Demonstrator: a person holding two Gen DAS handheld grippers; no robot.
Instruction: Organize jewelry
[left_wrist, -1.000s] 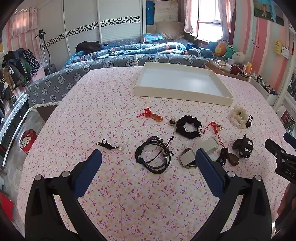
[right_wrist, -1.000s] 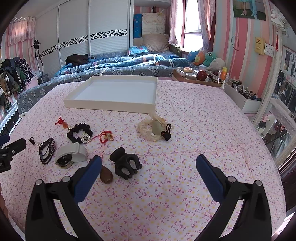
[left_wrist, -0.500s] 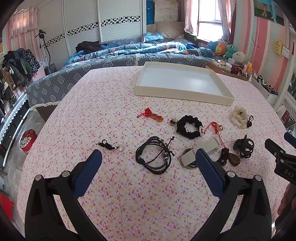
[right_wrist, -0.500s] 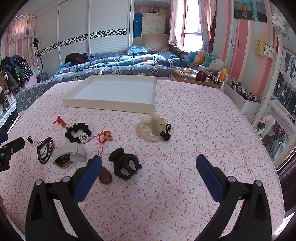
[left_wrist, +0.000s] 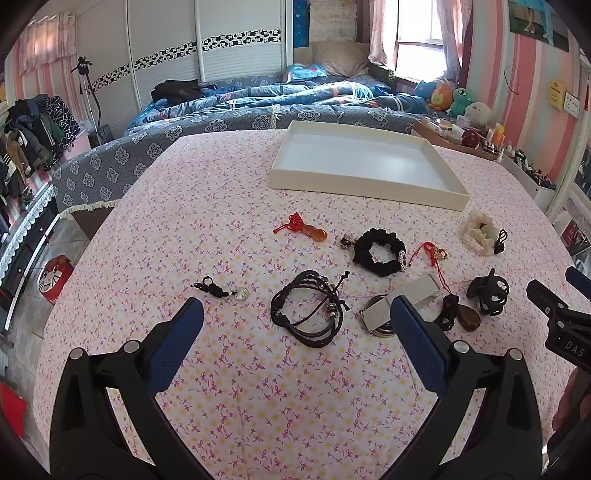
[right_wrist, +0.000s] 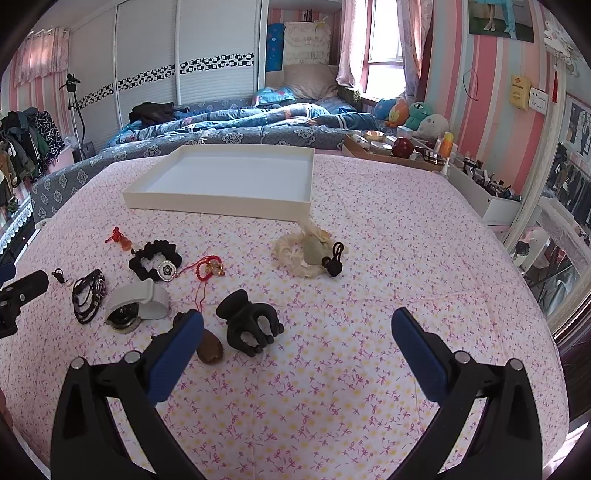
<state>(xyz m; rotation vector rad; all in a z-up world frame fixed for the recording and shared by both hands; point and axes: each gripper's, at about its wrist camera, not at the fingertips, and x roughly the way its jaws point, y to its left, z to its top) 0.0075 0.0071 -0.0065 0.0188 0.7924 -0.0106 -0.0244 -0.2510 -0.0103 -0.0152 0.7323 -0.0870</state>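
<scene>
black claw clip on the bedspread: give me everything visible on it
The black claw clip looks like matte plastic, with curved teeth pointing toward the camera and shut together. It lies loose on the floral bedspread, just right of a brown pendant; contact is unclear. Neither gripper holds it, and the white tray sits well beyond.

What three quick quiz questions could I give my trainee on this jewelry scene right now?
1. True or false: the white tray already holds jewelry.
2. Which lies nearest the right gripper: A) black claw clip, B) cream scrunchie, C) red knot charm?
3. Fill in: both the left gripper and the right gripper are ____.

Key: 1 false, the tray is bare; 2 A; 3 open, holding nothing.
</scene>
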